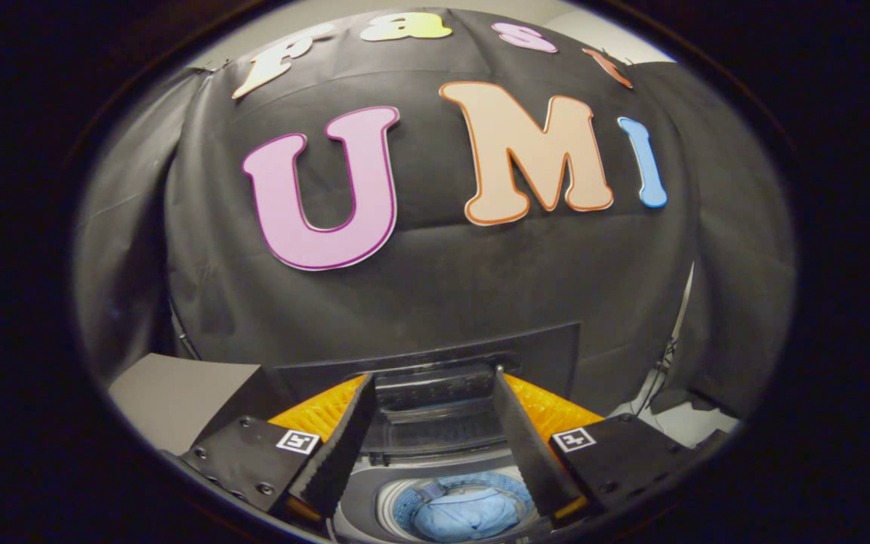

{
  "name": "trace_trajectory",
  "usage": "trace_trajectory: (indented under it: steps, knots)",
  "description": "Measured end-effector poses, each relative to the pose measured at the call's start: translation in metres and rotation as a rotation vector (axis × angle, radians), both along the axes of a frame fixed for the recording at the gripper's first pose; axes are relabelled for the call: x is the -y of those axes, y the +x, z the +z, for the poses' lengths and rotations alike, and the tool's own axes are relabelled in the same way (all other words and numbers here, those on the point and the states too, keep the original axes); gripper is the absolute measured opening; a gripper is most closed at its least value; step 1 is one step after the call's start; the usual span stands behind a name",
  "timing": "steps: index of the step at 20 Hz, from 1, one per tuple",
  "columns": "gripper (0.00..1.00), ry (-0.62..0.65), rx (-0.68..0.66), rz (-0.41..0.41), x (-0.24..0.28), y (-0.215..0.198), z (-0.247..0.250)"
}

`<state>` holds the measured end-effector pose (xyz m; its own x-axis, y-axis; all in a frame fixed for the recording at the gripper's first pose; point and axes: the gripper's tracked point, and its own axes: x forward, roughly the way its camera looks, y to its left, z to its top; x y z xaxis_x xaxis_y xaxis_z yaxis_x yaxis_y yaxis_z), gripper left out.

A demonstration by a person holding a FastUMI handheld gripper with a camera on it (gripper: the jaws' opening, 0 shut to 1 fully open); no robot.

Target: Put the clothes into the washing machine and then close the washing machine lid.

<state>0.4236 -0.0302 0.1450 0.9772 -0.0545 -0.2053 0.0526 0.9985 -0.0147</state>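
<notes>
My gripper (435, 378) hovers above the washing machine (359, 506), fingers spread wide with nothing between them. Below and between the fingers I see the round drum opening, and light blue clothes (465, 514) lie bunched inside the drum. The dark lid (435, 389) stands raised behind the opening, just beyond the fingertips, its edge level with them. Neither finger touches the lid or the clothes.
The black cloth wall (435, 279) hangs right behind the machine. A grey surface (171, 397) lies to the left of the machine, and a pale surface with cables (661, 370) shows to the right.
</notes>
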Motion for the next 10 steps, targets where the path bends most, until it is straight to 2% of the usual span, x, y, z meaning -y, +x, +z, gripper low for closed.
trace_trajectory:
  steps: [3,6,10]
  knots:
    - [0.95,0.006,0.079,-0.01,0.002,0.026,0.02]
    - [0.95,0.041,0.162,0.013,-0.014,0.049,0.031]
    - [0.95,0.005,0.169,0.021,-0.028,0.082,0.016]
